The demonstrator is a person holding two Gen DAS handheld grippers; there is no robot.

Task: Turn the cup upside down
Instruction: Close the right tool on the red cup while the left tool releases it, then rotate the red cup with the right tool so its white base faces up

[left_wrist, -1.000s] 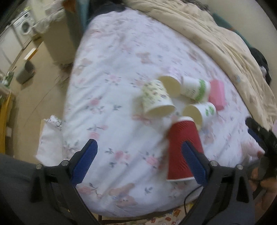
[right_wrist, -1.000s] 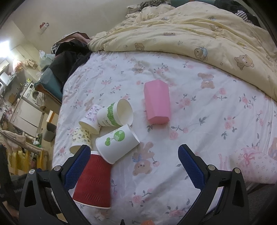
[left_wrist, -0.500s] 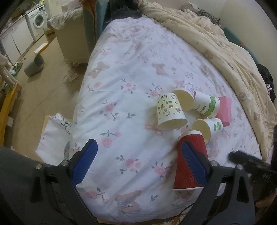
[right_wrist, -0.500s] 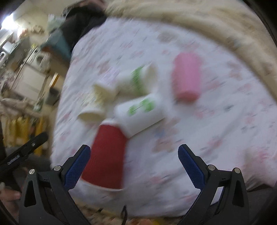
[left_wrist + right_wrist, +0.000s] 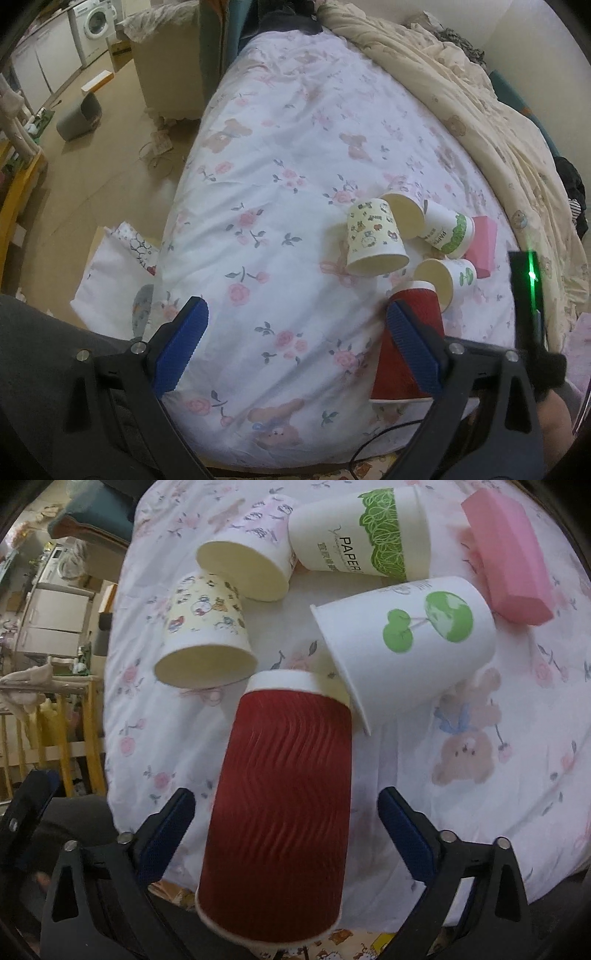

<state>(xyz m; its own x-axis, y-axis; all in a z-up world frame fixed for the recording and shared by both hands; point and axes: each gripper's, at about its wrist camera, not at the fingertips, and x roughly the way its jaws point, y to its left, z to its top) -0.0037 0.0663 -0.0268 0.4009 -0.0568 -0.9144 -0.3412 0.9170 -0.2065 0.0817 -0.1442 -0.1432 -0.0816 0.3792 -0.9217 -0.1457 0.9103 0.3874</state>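
Note:
A red ribbed paper cup [image 5: 280, 805] lies on its side near the bed's front edge, mouth toward me. It also shows in the left wrist view [image 5: 410, 350]. My right gripper [image 5: 286, 834] is open, its blue fingers either side of the red cup, not touching it. My left gripper [image 5: 295, 350] is open and empty above the floral sheet; its right finger overlaps the red cup in view. Beyond lie a cartoon cup [image 5: 205, 642], a white cup with green tree print [image 5: 402, 642], a green-band cup [image 5: 362, 535] and a pink-print cup [image 5: 251, 557], all on their sides.
A pink box [image 5: 506, 557] lies at the right of the cups. A beige blanket [image 5: 461, 92] is bunched along the bed's far right side. The bed's left edge drops to the floor [image 5: 92, 155], with a bin, boxes and a washing machine. The right gripper's body [image 5: 528, 302] shows a green light.
My right gripper has moved down and forward to the red cup, which now sits between its fingers. My left gripper has pulled back and risen a little.

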